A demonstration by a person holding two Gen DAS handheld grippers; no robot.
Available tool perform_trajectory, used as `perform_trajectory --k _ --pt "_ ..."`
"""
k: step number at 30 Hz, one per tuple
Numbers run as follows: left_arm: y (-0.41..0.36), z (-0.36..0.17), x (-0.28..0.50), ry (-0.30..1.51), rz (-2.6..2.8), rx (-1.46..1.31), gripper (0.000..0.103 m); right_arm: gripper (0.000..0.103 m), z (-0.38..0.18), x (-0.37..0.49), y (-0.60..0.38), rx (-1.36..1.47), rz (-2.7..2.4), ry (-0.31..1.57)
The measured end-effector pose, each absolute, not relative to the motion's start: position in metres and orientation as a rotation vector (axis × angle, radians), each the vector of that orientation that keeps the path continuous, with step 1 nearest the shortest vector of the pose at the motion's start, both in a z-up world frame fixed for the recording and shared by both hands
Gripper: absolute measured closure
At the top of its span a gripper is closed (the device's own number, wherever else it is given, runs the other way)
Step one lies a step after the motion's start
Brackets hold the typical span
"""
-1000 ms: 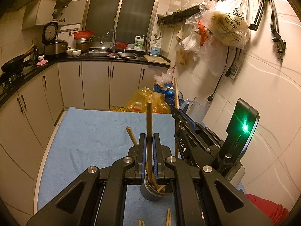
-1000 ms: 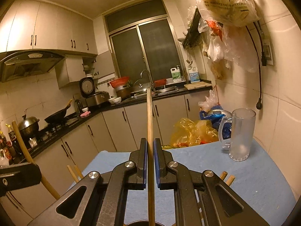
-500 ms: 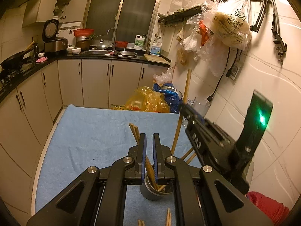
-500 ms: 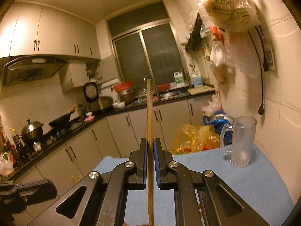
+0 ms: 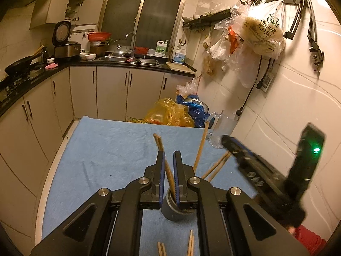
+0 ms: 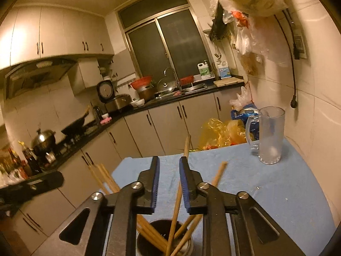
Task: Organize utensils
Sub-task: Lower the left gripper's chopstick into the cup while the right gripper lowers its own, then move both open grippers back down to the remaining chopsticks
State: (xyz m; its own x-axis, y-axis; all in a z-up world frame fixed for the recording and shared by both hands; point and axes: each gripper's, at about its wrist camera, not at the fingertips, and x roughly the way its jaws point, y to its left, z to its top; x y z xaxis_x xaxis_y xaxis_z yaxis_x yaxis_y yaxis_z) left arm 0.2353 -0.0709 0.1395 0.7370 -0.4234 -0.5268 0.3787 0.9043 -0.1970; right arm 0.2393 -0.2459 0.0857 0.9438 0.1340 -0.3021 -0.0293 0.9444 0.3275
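Since the right gripper (image 6: 169,183) has just been opening its jaws, freeing a chopstick (image 6: 183,160) into the holder (image 6: 164,237), withdraw straight upward. Beside the holder, the left gripper (image 5: 169,171) has narrow, empty jaws.

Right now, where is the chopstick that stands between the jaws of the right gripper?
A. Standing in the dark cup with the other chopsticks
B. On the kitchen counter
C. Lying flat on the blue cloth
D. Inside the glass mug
A: the right gripper has open jaws, and the chopstick leans free with its lower end in the dark cup.
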Motion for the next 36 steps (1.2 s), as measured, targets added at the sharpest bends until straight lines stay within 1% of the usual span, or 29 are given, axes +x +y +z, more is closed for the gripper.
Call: perform_trajectory --k 2,3,6,10,13,16,21,26,32,34,36 --pt "-0.067 0.138 0.228 0.597 -0.43 -0.081 0.094 0.074 0.09 0.22 -0.252 0.341 0.088 0.329" --pt "-0.064 0.136 0.223 0.597 -0.424 -0.084 0.09 0.073 0.09 0.21 -0.255 0.346 0.092 0.333" --pt "-0.051 0.126 0.206 0.604 -0.395 -0.082 0.082 0.072 0.085 0.18 -0.258 0.339 0.102 0.359" --pt "-0.034 0.094 0.186 0.671 -0.361 -0.093 0.077 0.072 0.061 0.154 -0.257 0.319 0.114 0.458" --pt "-0.023 0.062 0.177 0.753 -0.316 -0.098 0.077 0.072 0.028 0.136 -0.253 0.314 0.124 0.58" --pt "-0.013 0.029 0.167 0.845 -0.306 -0.113 0.077 0.072 0.0 0.12 -0.251 0.334 0.115 0.658" --pt "-0.006 -0.015 0.152 0.968 -0.313 -0.122 0.077 0.072 -0.029 0.099 -0.25 0.378 0.098 0.726" --pt "-0.014 -0.029 0.139 0.97 -0.362 -0.117 0.075 0.072 -0.048 0.088 -0.248 0.435 0.103 0.777" --pt "-0.034 -0.044 0.143 1.11 -0.383 -0.075 0.075 0.072 -0.051 0.076 -0.255 0.469 0.053 0.796" --pt "-0.041 -0.048 0.144 1.134 -0.4 -0.064 0.077 0.072 -0.05 0.074 -0.256 0.469 0.053 0.791" --pt "-0.049 -0.052 0.147 1.139 -0.405 -0.044 0.09 0.072 -0.052 0.069 -0.258 0.469 0.046 0.781"
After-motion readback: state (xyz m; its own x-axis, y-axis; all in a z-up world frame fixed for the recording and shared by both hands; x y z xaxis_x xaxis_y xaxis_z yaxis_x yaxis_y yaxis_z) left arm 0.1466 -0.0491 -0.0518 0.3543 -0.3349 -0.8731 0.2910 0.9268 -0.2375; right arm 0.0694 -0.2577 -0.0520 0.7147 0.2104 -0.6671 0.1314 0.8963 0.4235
